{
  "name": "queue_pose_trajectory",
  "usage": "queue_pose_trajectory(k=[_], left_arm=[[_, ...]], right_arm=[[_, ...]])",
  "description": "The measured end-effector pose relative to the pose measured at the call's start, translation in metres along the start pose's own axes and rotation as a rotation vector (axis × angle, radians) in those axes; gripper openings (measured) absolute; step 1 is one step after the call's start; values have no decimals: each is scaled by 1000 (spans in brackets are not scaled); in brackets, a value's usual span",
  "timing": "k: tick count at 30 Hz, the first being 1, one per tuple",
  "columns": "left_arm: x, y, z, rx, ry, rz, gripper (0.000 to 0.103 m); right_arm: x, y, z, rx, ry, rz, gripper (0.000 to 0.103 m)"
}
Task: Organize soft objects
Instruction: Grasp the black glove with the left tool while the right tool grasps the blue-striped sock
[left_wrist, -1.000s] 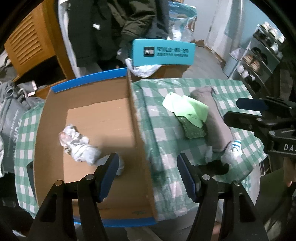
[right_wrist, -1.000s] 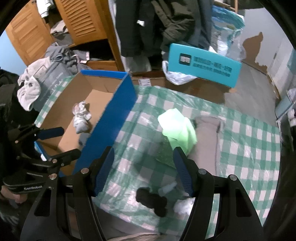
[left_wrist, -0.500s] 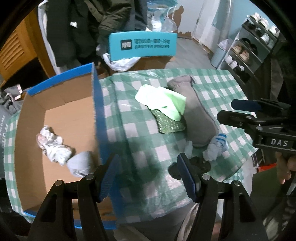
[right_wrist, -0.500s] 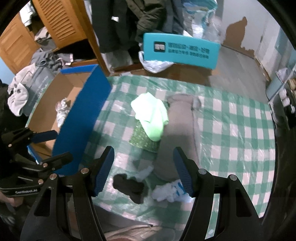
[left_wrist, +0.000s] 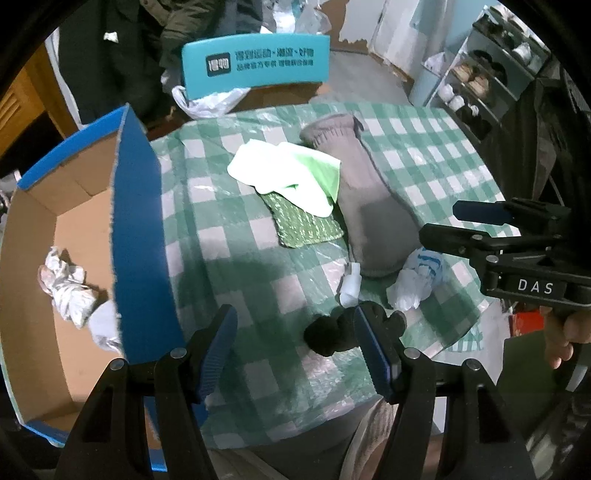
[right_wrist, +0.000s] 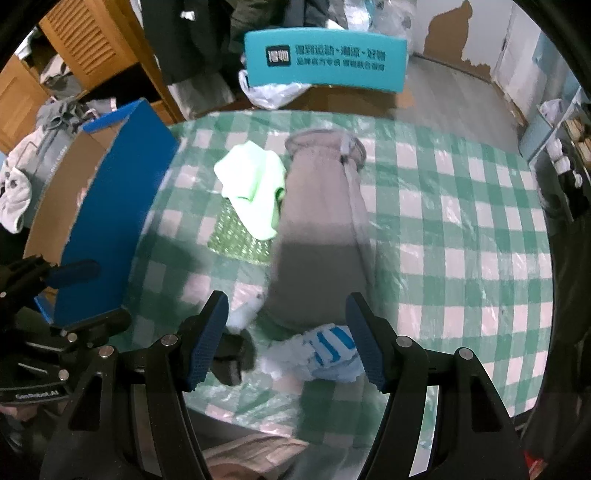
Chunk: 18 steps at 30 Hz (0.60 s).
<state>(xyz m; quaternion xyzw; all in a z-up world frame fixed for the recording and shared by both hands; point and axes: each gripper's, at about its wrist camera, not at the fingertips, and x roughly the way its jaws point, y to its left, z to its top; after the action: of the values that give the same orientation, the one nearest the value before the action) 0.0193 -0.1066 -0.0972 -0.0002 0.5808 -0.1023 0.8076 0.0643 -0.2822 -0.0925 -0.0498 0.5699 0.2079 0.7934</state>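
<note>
On the green-checked tablecloth (left_wrist: 229, 243) lie a grey garment (left_wrist: 365, 206), a light green cloth (left_wrist: 291, 173) over a dark green knit pad (left_wrist: 306, 225), a black sock (left_wrist: 332, 332), a small white piece (left_wrist: 351, 284) and a white-and-blue sock (right_wrist: 325, 354). My left gripper (left_wrist: 295, 347) is open above the cloth near the black sock. My right gripper (right_wrist: 284, 336) is open over the white-and-blue sock and the grey garment's (right_wrist: 321, 236) near end. A cardboard box (left_wrist: 74, 206) with blue edges holds crumpled white socks (left_wrist: 66, 284).
A teal chair back (left_wrist: 255, 61) stands behind the table with a white plastic bag (left_wrist: 207, 101). Dark coats hang at the back, wooden louvred doors (right_wrist: 85, 40) at the left. A shoe rack (left_wrist: 480, 81) is at the right. A hand (left_wrist: 561, 336) holds the right gripper.
Both grippers moved from over the box toward the right and lower, now hovering over the socks near the table's front edge. Jaws stayed at the same width.
</note>
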Motion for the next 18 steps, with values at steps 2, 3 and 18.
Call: queue_pose_trajectory(k=[2, 3, 18], left_arm=[[5, -1, -1, -8, 8, -2, 67], [7, -2, -1, -14, 9, -4, 67], [33, -8, 0, -46, 43, -40, 67]], right_arm=[[5, -3, -2, 5, 16, -5, 67], [7, -5, -3, 7, 21, -8, 67], [44, -22, -17, 63, 114, -28, 76]])
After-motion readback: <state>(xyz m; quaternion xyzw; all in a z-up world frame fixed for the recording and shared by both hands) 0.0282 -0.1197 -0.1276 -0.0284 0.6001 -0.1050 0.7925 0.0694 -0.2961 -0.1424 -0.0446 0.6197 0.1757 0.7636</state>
